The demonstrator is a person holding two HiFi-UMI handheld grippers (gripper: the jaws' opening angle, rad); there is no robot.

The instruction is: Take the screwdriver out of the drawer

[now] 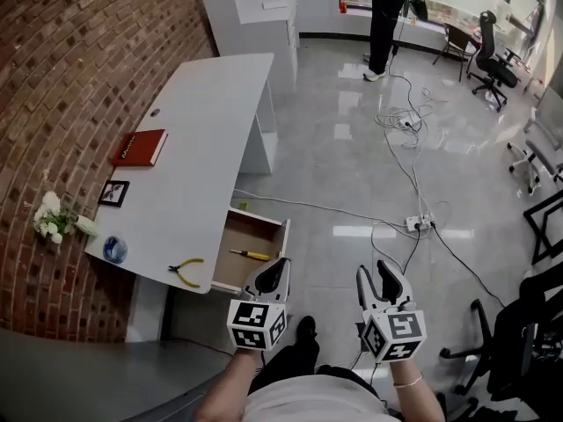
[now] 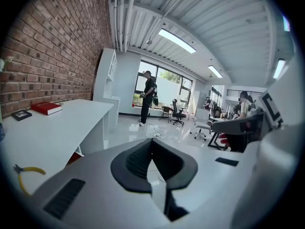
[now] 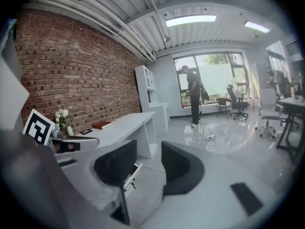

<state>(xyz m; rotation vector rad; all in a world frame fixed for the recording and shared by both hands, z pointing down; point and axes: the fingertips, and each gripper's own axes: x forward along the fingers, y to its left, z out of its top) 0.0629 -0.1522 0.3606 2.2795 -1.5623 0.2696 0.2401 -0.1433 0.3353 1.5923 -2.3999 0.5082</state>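
As drawer (image 1: 236, 236) lies open, screwdriver (image 1: 250, 255) visible, tip indistinct

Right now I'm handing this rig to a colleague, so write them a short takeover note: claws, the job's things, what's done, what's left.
Left claw: shut, empty, near the drawer's front corner.
Right claw: open, empty, over the floor beside it.
Screwdriver: yellow handle, lying flat in the open drawer of the white desk.
Done: drawer is open.
Left: reach in, grip the screwdriver, lift it out. Don't mistake the yellow-handled pliers on the desktop for it.
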